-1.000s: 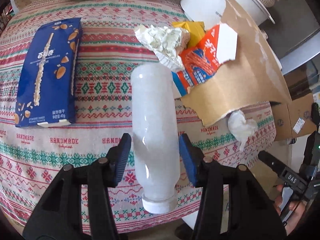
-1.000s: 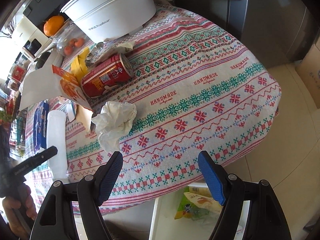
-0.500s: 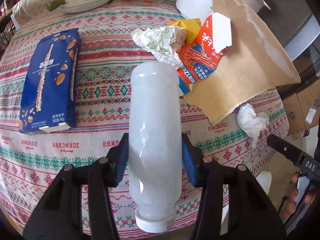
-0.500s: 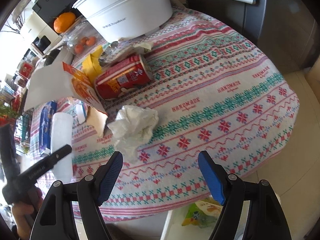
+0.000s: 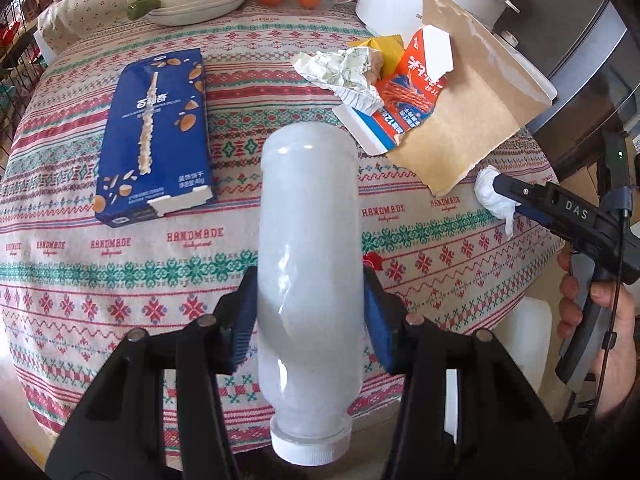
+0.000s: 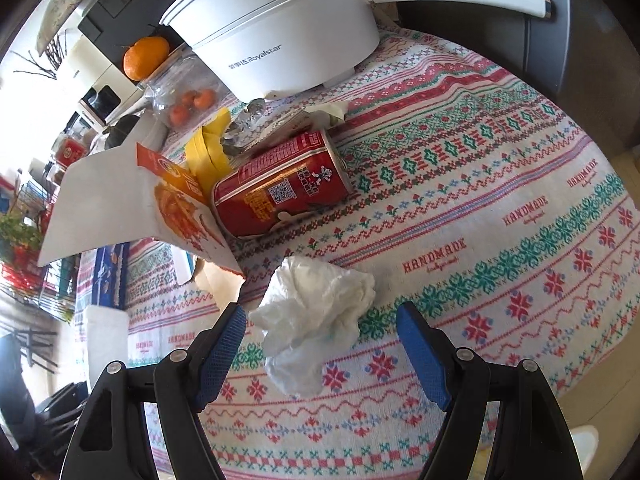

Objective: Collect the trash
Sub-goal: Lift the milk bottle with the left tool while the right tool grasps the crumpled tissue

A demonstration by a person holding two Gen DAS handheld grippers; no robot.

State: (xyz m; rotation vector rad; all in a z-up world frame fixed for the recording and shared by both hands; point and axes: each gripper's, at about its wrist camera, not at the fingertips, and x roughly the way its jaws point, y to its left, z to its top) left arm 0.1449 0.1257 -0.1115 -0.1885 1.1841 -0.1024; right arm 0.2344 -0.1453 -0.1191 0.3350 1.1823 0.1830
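Observation:
A frosted white plastic bottle point(image 5: 310, 220) with a white cap is clamped between the blue pads of my left gripper point(image 5: 308, 312), which holds it just above the patterned tablecloth point(image 5: 440, 248). The same bottle point(image 6: 106, 336) shows at the left edge of the right wrist view. A crumpled white tissue point(image 6: 320, 304) lies on the cloth between the fingers of my right gripper point(image 6: 320, 336). Its jaws are closing, and the pads stand clear of the tissue. In the left wrist view a person's hand holds that gripper over the tissue point(image 5: 490, 192).
A red can point(image 6: 280, 188) lies on its side beside an orange snack packet point(image 5: 408, 100), a crumpled wrapper point(image 5: 344, 72) and a brown paper bag point(image 5: 472, 120). A blue biscuit box point(image 5: 154, 136) lies left. A white pot point(image 6: 272, 36) stands behind. The table edge is close.
My left gripper shut on the bottle and lifted it slightly. My right gripper came down and forward, so the tissue now sits between its fingers.

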